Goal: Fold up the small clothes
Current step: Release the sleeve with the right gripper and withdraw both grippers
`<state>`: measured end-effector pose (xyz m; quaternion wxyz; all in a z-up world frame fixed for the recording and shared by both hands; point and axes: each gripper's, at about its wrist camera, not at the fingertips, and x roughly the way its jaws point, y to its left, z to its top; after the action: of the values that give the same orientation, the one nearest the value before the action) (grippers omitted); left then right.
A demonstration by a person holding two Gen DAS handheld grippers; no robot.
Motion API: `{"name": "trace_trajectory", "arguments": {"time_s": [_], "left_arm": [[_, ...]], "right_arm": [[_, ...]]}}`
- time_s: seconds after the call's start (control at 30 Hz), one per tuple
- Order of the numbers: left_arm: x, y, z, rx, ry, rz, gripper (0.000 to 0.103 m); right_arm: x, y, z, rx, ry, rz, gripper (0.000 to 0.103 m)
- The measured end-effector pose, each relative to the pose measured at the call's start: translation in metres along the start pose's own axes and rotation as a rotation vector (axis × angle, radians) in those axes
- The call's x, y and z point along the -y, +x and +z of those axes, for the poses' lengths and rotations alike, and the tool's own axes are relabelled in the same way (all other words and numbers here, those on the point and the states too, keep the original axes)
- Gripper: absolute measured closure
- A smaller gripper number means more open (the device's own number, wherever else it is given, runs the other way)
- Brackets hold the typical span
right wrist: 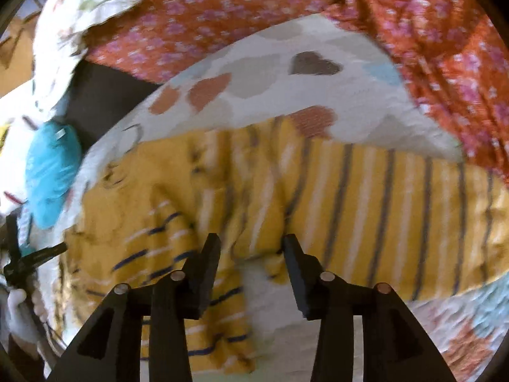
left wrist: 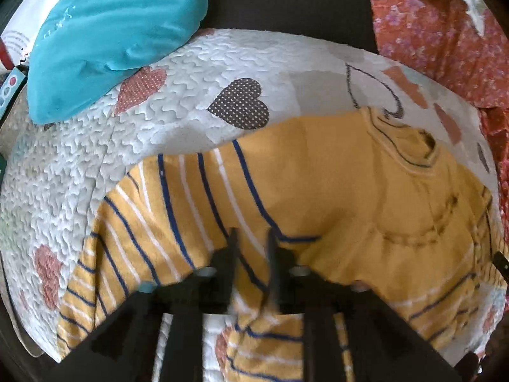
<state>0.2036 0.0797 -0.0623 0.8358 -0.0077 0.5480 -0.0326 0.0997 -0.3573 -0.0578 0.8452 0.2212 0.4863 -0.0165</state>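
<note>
A small yellow shirt [left wrist: 318, 197] with navy and white stripes lies on a white quilt [left wrist: 178, 73] printed with hearts. Its neck opening points to the far right in the left wrist view. My left gripper [left wrist: 251, 235] is shut on a striped fold of the shirt, which hangs down between its fingers. In the right wrist view the same shirt [right wrist: 366, 197] lies spread and rumpled. My right gripper [right wrist: 251, 242] is open and empty, its fingers just above the shirt's near edge. The left gripper [right wrist: 28, 258] shows at the far left edge there.
A folded teal garment [left wrist: 111, 41] lies at the quilt's far left corner; it also shows in the right wrist view [right wrist: 51, 172]. An orange floral cloth [right wrist: 286, 9] lies crumpled behind and to the right of the quilt. A white patterned cloth [right wrist: 79, 0] lies at the back.
</note>
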Motion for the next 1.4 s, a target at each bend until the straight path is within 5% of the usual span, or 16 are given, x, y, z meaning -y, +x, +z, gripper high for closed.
{"name": "trace_trajectory", "arguments": {"time_s": [0.23,0.5,0.67,0.8,0.87,0.93,1.0,1.23,1.3,1.4], "left_arm": [[-0.007,-0.012,-0.054,-0.023,-0.035,-0.069,0.041],[-0.043,-0.007,-0.111,-0.059,-0.170,-0.154,0.036],[-0.045,0.006,-0.117,-0.094,-0.265,-0.288,0.033],[-0.031,0.016,-0.111,-0.125,-0.286,-0.277,0.033],[-0.029,0.017,-0.109,-0.143,-0.300,-0.237,0.042],[-0.031,0.015,-0.107,-0.154,-0.305,-0.223,0.068],[-0.038,0.012,-0.108,-0.159,-0.324,-0.235,0.078],[-0.056,-0.013,-0.117,-0.137,-0.341,-0.294,0.081],[-0.051,-0.036,-0.113,-0.073,-0.274,-0.300,0.073],[-0.038,-0.055,-0.091,-0.002,-0.181,-0.301,0.045]], "right_arm": [[-0.027,0.010,-0.037,-0.051,-0.014,0.030,0.051],[-0.004,-0.026,-0.084,-0.035,0.030,0.000,0.041],[0.008,-0.015,-0.096,-0.090,0.152,0.094,0.040],[-0.001,0.000,-0.093,-0.104,0.209,0.118,0.035],[-0.005,0.005,-0.091,-0.104,0.229,0.109,0.035],[-0.008,0.008,-0.089,-0.107,0.237,0.101,0.035],[-0.008,0.007,-0.087,-0.108,0.229,0.100,0.035],[-0.002,-0.008,-0.091,-0.120,0.193,0.057,0.039],[-0.009,-0.026,-0.090,-0.069,0.140,0.012,0.039],[-0.035,-0.049,-0.073,0.035,-0.002,-0.007,0.039]]}}
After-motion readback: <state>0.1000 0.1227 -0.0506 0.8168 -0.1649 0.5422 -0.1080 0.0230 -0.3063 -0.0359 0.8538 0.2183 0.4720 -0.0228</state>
